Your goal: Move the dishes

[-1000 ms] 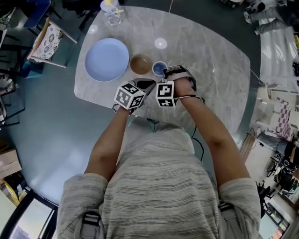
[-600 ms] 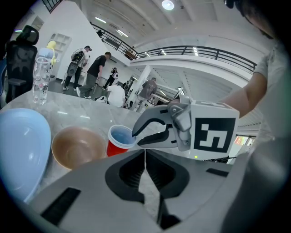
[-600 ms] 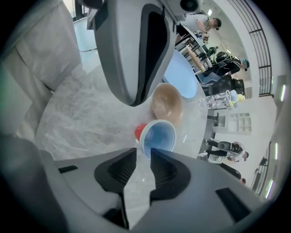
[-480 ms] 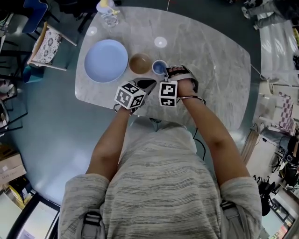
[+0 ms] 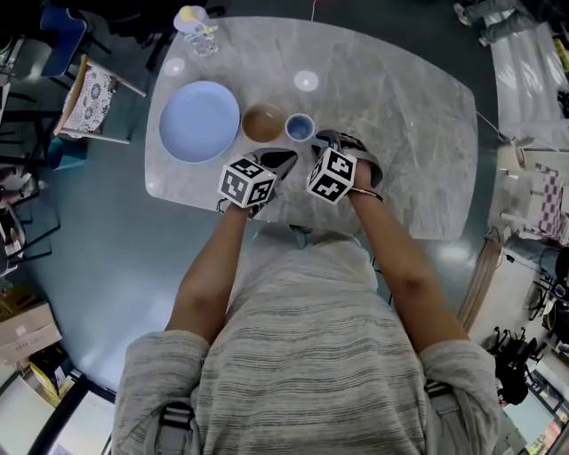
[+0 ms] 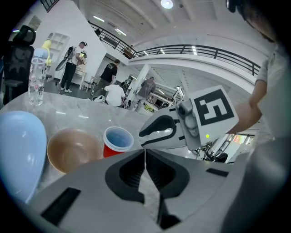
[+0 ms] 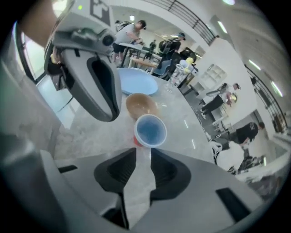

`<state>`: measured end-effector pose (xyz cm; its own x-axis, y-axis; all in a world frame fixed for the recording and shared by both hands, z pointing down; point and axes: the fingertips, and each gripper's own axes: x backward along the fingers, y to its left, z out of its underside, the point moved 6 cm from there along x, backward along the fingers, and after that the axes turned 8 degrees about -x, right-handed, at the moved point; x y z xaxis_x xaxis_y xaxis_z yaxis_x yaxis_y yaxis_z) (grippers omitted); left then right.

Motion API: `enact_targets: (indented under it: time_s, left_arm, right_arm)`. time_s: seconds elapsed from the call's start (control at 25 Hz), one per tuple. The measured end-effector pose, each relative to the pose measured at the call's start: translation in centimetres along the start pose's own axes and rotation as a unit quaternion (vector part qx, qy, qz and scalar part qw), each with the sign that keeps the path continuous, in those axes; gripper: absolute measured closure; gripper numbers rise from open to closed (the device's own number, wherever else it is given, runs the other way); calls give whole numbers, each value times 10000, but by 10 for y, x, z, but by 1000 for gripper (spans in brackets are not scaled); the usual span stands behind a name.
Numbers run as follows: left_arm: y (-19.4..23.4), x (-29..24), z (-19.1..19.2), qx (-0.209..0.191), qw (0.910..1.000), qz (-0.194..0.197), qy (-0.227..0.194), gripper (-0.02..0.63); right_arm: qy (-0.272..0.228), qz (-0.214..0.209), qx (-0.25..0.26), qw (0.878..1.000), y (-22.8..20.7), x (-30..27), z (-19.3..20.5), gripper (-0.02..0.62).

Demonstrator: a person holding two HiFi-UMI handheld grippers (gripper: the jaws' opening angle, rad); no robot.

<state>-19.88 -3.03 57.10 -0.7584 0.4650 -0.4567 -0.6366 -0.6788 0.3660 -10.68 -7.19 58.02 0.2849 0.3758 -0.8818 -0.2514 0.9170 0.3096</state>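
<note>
On the marble table (image 5: 400,107) a light-blue plate (image 5: 199,121), a brown bowl (image 5: 264,123) and a small red cup (image 5: 300,128) with a blue inside stand in a row. My right gripper (image 7: 143,154) points steeply down just short of the cup (image 7: 150,129). It is open, its jaws having just opened wide and eased back a touch, with nothing between them. My left gripper (image 6: 144,154) is shut and empty, held low near the table's front edge, facing the bowl (image 6: 72,150) and cup (image 6: 117,139). The right gripper (image 6: 163,132) shows beside the cup there.
A clear bottle with a yellow top (image 5: 196,22) stands at the table's far left corner. A chair with a patterned cushion (image 5: 89,84) is off the left side. People stand and sit in the room's background (image 6: 109,86).
The right gripper has rolled, its marker cube turning, and has drawn slightly back from the cup, which now stands free. The left gripper has stayed put.
</note>
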Motion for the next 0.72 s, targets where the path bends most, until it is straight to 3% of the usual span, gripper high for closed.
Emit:
enact_targets:
  time_s: [0.16,0.36,0.6,0.72]
  left_arm:
    - [-4,2,-5,30,10000,6,-78,584]
    - [-14,1,-15,-47,9998,35,-201,584]
    - [-35,5,-30,-201,9987,109,-457,584]
    - [-47,10,-40,-335,9975,134,-602,584]
  right_arm:
    - [-543,-169,-1456,9877,-6,16,4,486]
    - [-1344,-413,-2717,9521,-14,36,9,506]
    - [-2632,-915,-3426,8972,-12,74,10,549]
    - [-3098,-1046,-3418,8810,-9,94,9,557]
